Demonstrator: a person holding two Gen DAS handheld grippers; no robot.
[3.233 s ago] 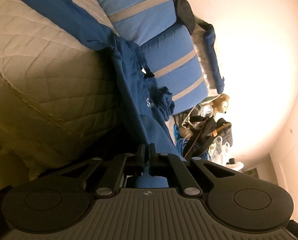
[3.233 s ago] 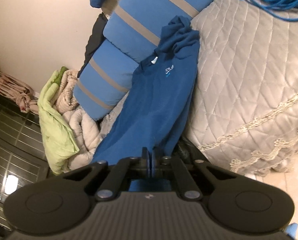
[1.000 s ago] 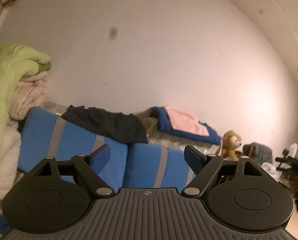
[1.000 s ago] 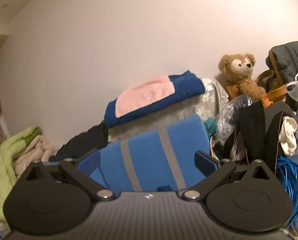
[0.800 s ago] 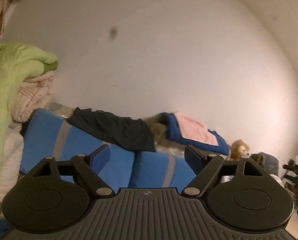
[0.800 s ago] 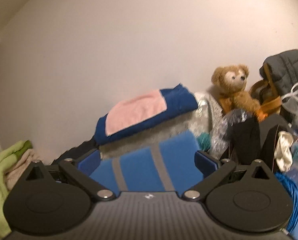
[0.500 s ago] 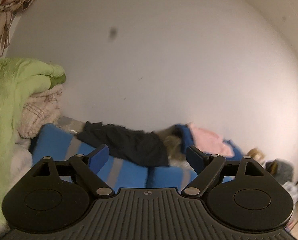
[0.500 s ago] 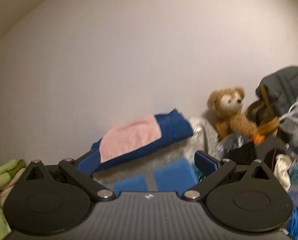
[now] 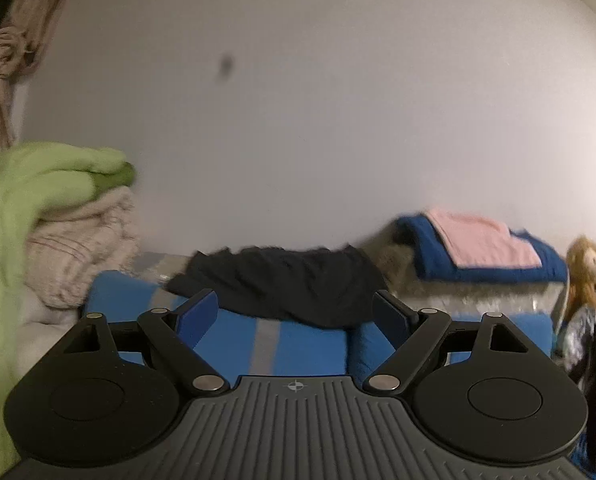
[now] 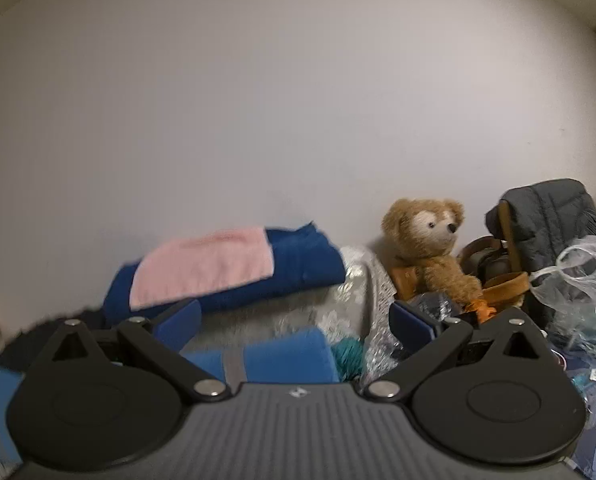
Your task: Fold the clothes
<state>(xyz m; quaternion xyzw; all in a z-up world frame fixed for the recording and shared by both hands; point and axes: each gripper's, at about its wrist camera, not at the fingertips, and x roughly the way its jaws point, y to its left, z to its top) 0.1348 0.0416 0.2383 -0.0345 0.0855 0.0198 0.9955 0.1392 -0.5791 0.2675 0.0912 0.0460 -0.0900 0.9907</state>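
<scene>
My left gripper (image 9: 296, 314) is open and holds nothing; it points at the wall above the blue striped cushions (image 9: 298, 344). My right gripper (image 10: 294, 322) is open and empty too, raised toward the wall. The blue hoodie seen earlier is out of both views. A black garment (image 9: 282, 280) lies crumpled over the top of the cushions. Folded blue and pink cloth (image 10: 226, 272) (image 9: 486, 252) rests on a pale bundle against the wall.
A green blanket (image 9: 26, 184) and a beige one (image 9: 78, 248) are piled at the left. A teddy bear (image 10: 430, 240), a dark jacket (image 10: 550, 212), bags and clear plastic (image 10: 582, 280) crowd the right. A curtain (image 9: 2, 60) hangs at top left.
Both grippers let go of the blue hoodie and opened, then lifted away from the bed. Since a second ago both views tilted up toward the wall and the left swung rightward.
</scene>
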